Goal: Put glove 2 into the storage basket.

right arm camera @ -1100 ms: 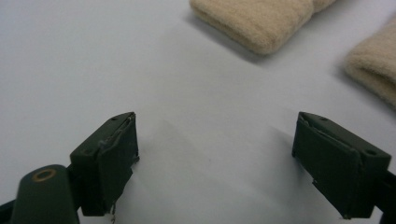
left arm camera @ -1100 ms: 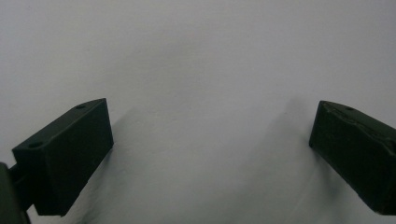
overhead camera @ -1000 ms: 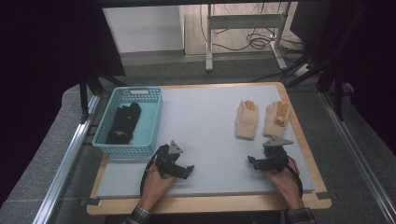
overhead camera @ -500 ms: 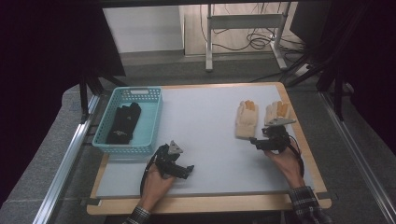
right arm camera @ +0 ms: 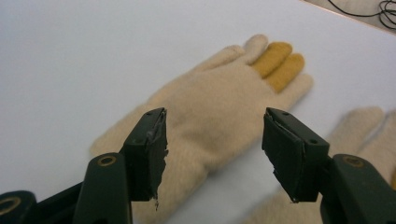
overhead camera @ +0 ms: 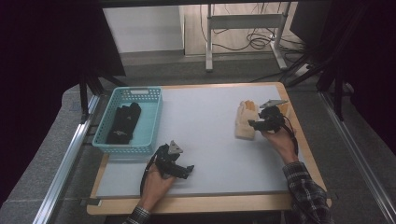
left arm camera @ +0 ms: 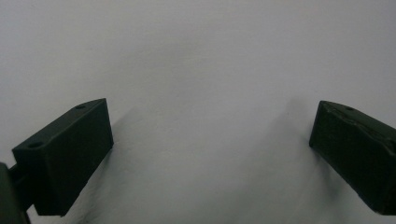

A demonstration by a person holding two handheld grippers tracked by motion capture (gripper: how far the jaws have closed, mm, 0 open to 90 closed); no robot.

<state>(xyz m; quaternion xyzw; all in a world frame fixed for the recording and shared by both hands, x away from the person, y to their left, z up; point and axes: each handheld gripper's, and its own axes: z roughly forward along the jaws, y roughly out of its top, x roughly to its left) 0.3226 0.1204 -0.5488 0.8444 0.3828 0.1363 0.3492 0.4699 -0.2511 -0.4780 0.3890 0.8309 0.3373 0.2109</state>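
Note:
A cream knit glove [overhead camera: 243, 122] with yellow fingertips lies on the white table top [overhead camera: 201, 116] at the right. My right gripper [overhead camera: 252, 124] hovers at its right edge. In the right gripper view the glove [right arm camera: 219, 93] lies just past and below the right gripper [right arm camera: 215, 119]. Its jaws have just been closing, stand apart and press on nothing. A second cream glove [right arm camera: 366, 133] lies beside the first. My left gripper [overhead camera: 187, 171] rests near the front edge. In its own view the left gripper [left arm camera: 210, 116] stands wide open over bare table.
A teal plastic basket [overhead camera: 125, 149] stands at the table's left side with black gloves [overhead camera: 122, 123] inside. Metal rails run along both sides of the table. A wooden border [overhead camera: 196, 204] frames the white top.
My right gripper has moved away from the front edge, up to the cream gloves, and now hides most of the right one. Its jaws have narrowed. The left gripper has stayed put.

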